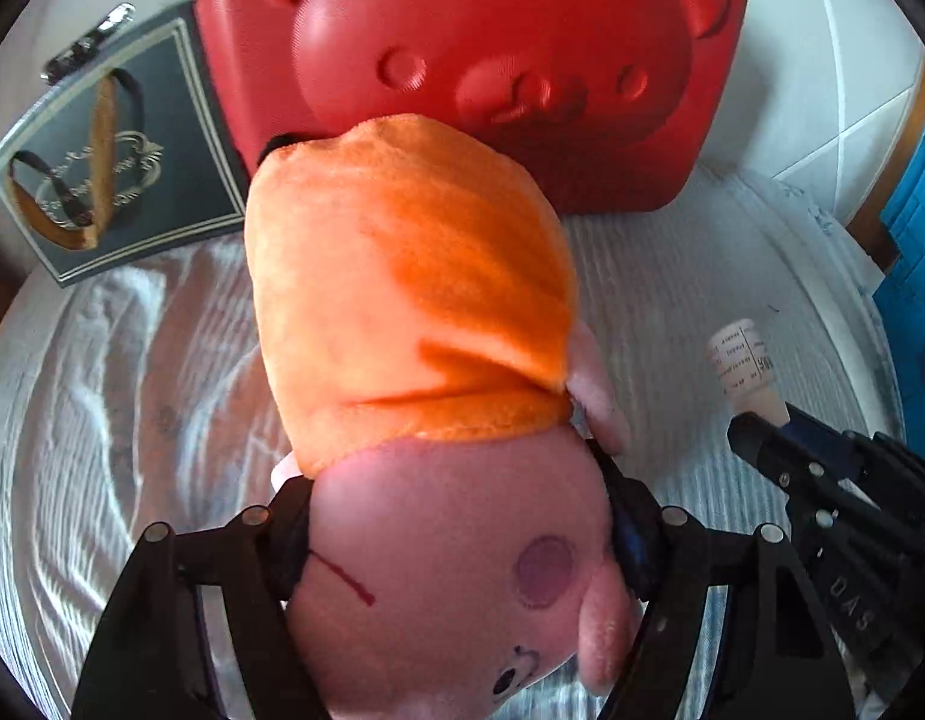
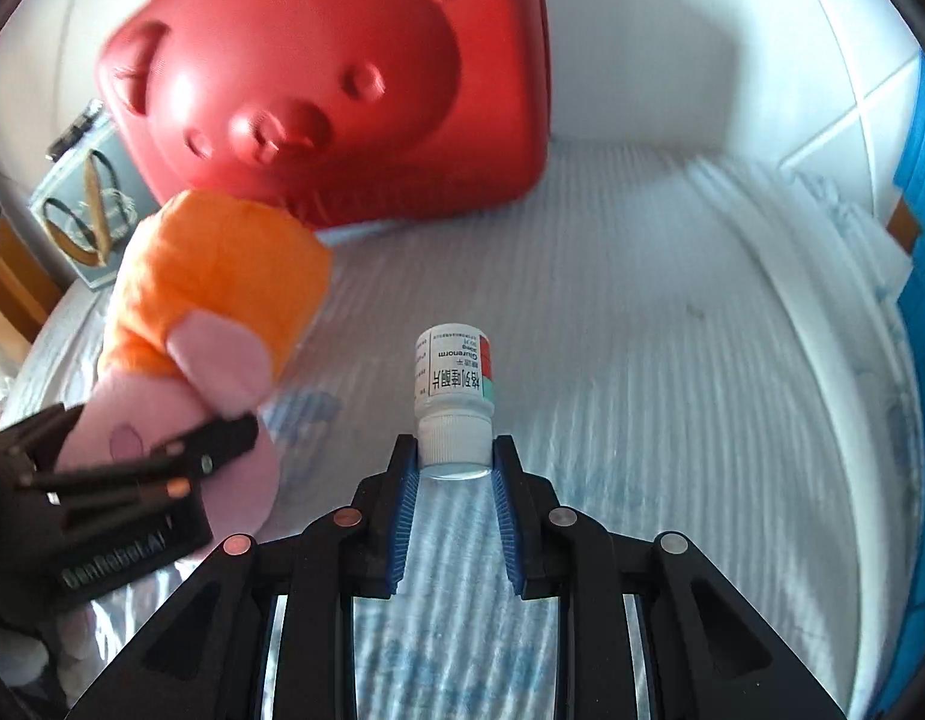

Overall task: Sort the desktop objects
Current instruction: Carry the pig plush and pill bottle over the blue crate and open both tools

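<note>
Left claw [image 1: 456, 534]: clamped on pig plush [image 1: 414, 360], head end.
Right claw [image 2: 456, 468]: gripping bottle [image 2: 453, 381] by its cap.
Bottle label: "Glurenorm".

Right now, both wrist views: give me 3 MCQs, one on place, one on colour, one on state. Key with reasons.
1. Where is the red bear-face case relative to the plush pig?
A. Behind it
B. Under it
C. Inside it

2. What colour is the plush pig's outfit?
A. Green
B. Orange
C. Black

3. What is the right gripper doing?
A. Open over bare cloth
B. Shut on the white pill bottle
C. Shut on the plush pig

Key:
1 A, the case stands past the pig's far end in both views.
2 B, orange fabric covers its body.
3 B, the blue pads clamp the bottle's cap; the left gripper holds the pig's head.
</note>
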A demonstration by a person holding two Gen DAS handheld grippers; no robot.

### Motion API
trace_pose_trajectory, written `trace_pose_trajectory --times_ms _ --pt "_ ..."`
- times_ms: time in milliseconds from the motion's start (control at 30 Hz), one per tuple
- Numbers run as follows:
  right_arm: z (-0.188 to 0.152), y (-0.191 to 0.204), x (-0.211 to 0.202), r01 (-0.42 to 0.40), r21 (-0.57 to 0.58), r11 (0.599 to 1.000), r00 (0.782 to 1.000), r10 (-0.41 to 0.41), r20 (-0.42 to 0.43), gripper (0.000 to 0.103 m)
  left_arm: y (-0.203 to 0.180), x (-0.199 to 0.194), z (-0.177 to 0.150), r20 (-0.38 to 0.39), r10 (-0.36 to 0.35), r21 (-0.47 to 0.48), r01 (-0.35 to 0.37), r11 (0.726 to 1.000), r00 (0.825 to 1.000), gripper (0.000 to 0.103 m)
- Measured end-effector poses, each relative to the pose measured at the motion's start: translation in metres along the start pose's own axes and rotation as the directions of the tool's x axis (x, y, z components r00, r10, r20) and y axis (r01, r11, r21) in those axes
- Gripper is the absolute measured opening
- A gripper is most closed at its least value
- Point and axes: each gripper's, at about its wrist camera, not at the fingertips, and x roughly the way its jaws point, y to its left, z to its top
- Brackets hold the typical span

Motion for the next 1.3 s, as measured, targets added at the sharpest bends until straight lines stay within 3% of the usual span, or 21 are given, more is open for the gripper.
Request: trace_pose_trajectory --times_ms 300,567,800,1000,1200,1300 --pt "0.0 0.028 -0.088 -0.01 -0.034 0.999 0.988 0.015 0.152 0.024 0.012 -0.104 -0.004 0.202 0.029 -0.002 -0.029 1.0 0.979 0.075" --pt "-0.008 0.059 -0.194 0.012 -0.059 0.998 0.951 0.007 0.309 0.024 0.0 -0.19 -0.019 0.317 -0.008 -0.002 0.009 1.0 0.948 0.075" --pt "-0.027 0.059 -0.301 0.065 -0.034 0.997 0.893 -0.043 0.447 0.024 -0.025 -0.291 -0.041 0.459 -0.077 0.056 0.058 0.997 0.885 0.075" --pt "-0.055 0.035 -0.399 0.142 0.042 0.989 0.827 -0.142 0.545 0.024 -0.068 -0.357 -0.057 0.53 -0.181 0.153 0.117 0.981 0.829 0.075" --pt "-0.082 -0.035 -0.477 0.236 0.132 0.963 0.764 -0.268 0.587 0.024 -0.164 -0.403 -0.056 0.556 -0.304 0.262 0.184 0.947 0.774 0.075" --pt "-0.093 -0.08 -0.507 0.279 0.19 0.941 0.737 -0.337 0.587 0.024 -0.225 -0.418 -0.059 0.542 -0.367 0.324 0.215 0.921 0.755 0.075"
